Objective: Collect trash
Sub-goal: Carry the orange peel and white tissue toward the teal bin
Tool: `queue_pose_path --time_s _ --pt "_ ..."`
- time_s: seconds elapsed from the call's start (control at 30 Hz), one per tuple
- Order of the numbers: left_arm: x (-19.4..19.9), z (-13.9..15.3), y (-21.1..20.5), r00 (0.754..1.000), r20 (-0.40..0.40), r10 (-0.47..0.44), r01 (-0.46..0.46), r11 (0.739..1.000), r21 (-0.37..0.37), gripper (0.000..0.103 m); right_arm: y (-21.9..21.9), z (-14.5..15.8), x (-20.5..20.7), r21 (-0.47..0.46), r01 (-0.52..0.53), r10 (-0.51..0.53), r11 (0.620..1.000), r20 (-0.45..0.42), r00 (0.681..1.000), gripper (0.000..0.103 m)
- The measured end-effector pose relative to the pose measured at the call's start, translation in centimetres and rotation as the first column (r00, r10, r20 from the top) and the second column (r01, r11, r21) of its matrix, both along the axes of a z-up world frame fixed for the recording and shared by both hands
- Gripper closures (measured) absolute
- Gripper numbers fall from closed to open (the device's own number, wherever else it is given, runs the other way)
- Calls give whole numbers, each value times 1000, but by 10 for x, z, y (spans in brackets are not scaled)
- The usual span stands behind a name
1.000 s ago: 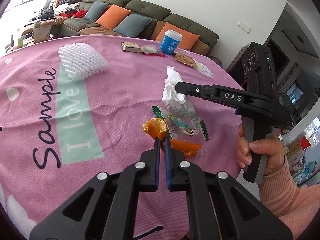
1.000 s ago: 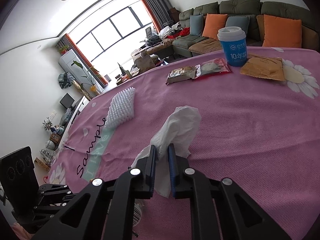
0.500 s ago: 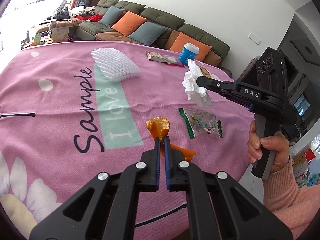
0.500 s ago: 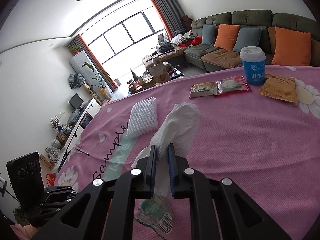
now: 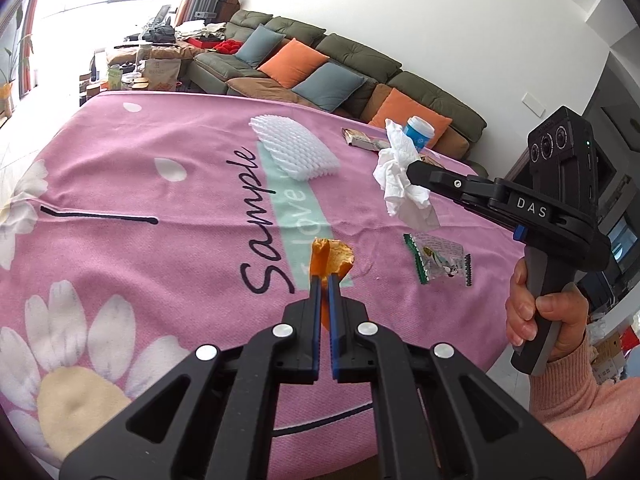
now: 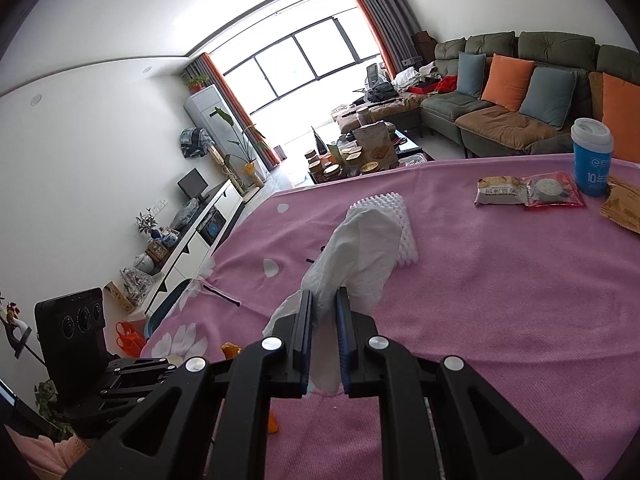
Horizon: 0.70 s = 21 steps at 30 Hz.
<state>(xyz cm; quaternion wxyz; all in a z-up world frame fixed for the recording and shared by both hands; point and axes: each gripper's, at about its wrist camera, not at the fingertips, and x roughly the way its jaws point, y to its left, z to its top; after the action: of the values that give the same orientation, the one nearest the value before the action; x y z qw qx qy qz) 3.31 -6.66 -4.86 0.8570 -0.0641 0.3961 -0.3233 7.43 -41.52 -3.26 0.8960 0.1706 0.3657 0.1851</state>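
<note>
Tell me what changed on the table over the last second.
Both tongs lifted their loads off the pink cloth: the left tongs raised the orange peel, the right tongs the white tissue. Both grips stayed shut. The clear wrapper, foam net and blue cup stayed put.

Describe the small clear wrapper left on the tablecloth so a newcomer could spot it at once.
Start at the pink tablecloth and find its mint stripe with the word Sample. Just right of that stripe, below the crumpled tissue that the right gripper holds, lies the clear wrapper. It alone is see-through, flat, with green zigzag ends.
</note>
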Motion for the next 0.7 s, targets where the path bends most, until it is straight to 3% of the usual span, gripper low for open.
queue_pose_path --time_s 0.3,0.43,0.57,0.7 --pt "4 -2 28 999 -15 52 -52 998 19 99 37 -5 10 6 -80 80 997 -17 997 93" --pt "9 -15 33 997 -60 54 -54 998 12 92 41 -11 12 10 -87 88 996 -35 996 93" --pt "13 -23 31 995 -63 79 -77 997 26 75 42 -15 13 14 -88 88 996 -51 995 93" --pt "14 -25 32 994 -86 73 -74 997 3 75 38 -20 13 16 -87 88 996 -62 994 93"
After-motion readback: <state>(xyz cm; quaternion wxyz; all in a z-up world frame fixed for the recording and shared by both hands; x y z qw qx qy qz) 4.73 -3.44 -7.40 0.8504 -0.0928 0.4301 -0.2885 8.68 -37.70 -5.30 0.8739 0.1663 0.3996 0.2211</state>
